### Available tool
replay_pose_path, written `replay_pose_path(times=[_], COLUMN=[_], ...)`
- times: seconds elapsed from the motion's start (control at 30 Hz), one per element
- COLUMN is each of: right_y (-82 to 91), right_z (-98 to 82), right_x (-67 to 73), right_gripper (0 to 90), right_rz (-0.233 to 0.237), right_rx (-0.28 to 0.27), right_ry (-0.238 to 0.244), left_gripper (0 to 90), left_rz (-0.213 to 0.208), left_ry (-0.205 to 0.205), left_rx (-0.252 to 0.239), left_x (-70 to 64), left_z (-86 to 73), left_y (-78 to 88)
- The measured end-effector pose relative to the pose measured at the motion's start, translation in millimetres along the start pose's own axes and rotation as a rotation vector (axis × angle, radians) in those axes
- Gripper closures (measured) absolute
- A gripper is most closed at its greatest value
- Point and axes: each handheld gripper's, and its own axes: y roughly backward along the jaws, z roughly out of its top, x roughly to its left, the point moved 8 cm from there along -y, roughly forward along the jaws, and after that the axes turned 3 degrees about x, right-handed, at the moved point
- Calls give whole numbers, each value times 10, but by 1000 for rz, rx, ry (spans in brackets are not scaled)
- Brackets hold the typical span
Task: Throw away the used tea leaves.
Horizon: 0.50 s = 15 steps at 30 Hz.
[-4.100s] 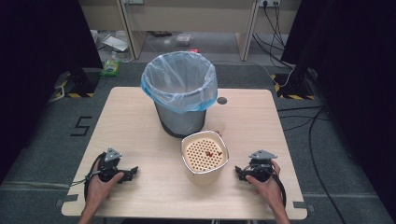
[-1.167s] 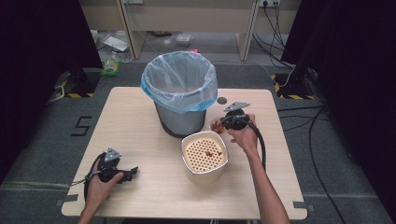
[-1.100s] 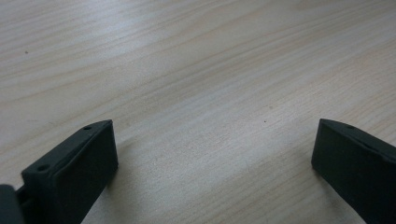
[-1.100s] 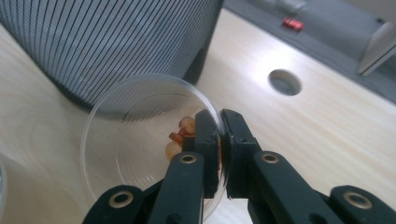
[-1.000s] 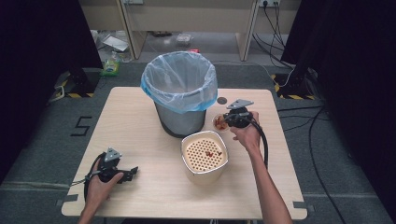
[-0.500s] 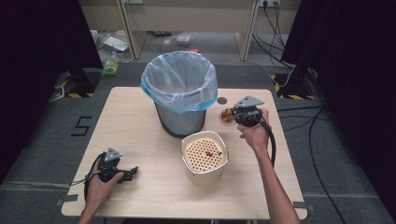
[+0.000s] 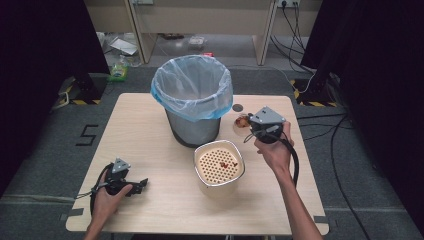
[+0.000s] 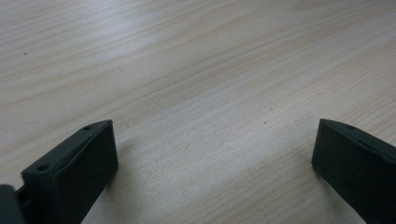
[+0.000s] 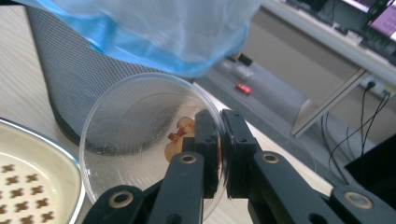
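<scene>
The right hand-held gripper (image 9: 219, 154) pinches the cup (image 9: 149, 140) rim; the bin (image 7: 192, 100) stands at its nine o'clock. The left hand-held gripper (image 8: 210, 154) rests wide.

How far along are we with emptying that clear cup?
Done: right hand-held gripper is shut on the clear cup's rim, lifted beside the lined bin. In hand: food scraps inside it. Left: tipping them out, probably into the bin. Left hand-held gripper rests open on the table.

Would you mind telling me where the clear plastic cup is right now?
The clear plastic cup is pinched by its rim in the right tool, on the table's right side in the high view, between the lined bin and the strainer bowl.
</scene>
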Motion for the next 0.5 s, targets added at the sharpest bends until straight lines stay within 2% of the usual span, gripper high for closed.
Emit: replay_pose_path(times=[0.3, 0.37, 0.4, 0.43, 0.5], right_y=[146, 165, 183, 183, 198], right_z=[70, 84, 103, 103, 119], right_x=[233, 293, 353, 353, 404], right_gripper=[857, 857, 857, 857, 858], right_rz=[-19, -37, -53, -53, -80], right_rx=[-64, -82, -110, -110, -132], right_ry=[82, 108, 134, 134, 166], left_gripper=[0, 0, 0, 0, 0], left_rz=[0, 0, 1, 1, 1], left_ry=[0, 0, -1, 0, -1], left_rx=[0, 0, -1, -2, -2], left_x=[0, -1, -1, -2, -2], left_z=[0, 0, 0, 1, 1], left_y=[0, 1, 1, 1, 1])
